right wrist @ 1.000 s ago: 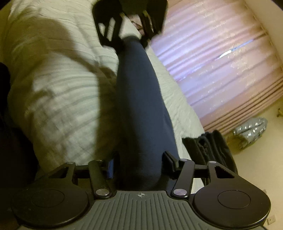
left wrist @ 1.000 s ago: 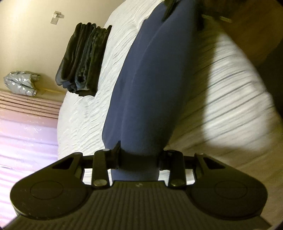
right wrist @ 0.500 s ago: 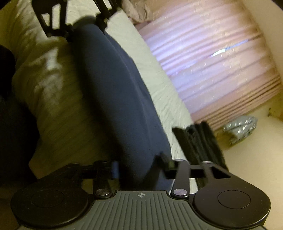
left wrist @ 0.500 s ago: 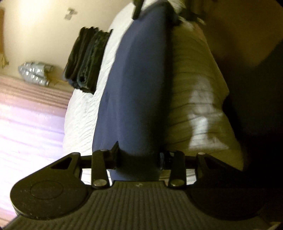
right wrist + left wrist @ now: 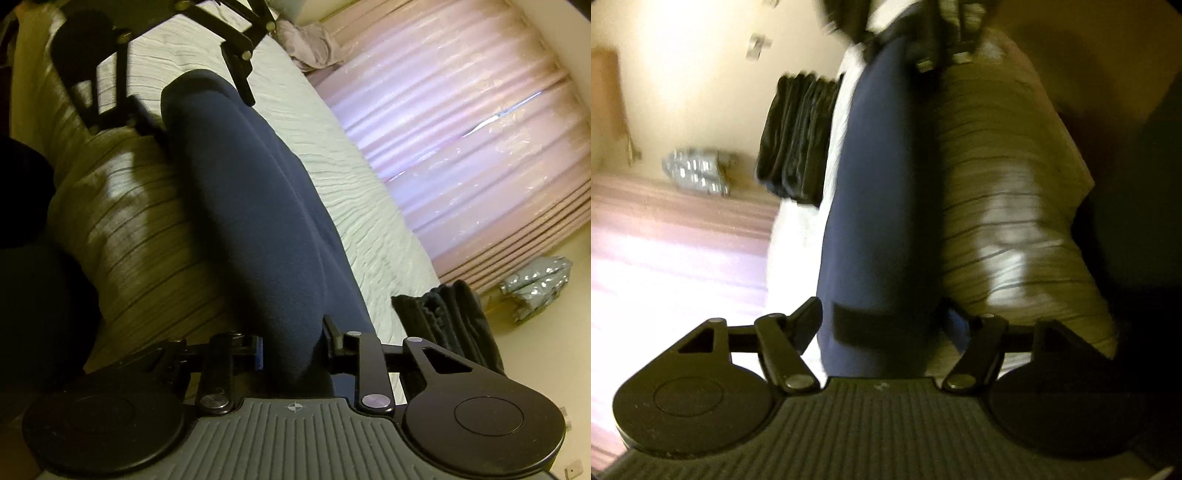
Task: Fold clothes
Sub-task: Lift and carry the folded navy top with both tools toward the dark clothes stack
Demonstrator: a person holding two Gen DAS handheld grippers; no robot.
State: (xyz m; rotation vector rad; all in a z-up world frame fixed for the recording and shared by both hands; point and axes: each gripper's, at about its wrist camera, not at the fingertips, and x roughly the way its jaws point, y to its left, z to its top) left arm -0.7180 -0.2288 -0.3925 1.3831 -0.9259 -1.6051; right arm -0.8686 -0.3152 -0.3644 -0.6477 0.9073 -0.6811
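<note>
1. The navy garment (image 5: 258, 229) lay stretched in a long folded band across the bed (image 5: 351, 177), running from one claw to the other.
2. The left claw (image 5: 879, 325) had just been opening; its fingers (image 5: 807, 315) stood wide on either side of the garment's near end, the left finger clear of the cloth.
3. From the right wrist view, that same left claw (image 5: 207, 103) sat at the far end of the band, jaws spread, the cloth's rounded end resting on the bed between them.
4. The right claw (image 5: 295, 347) had just been closing, and its jaws were narrow, pinching the near end of the navy garment.
5. A stack of dark folded clothes (image 5: 450, 321) sat on the bed just beside the right claw.
6. Pink curtains (image 5: 461, 129) hung beyond the bed, with a silver bag (image 5: 535, 284) on the floor beneath them.
7. The picture from the left wrist was blurred.
</note>
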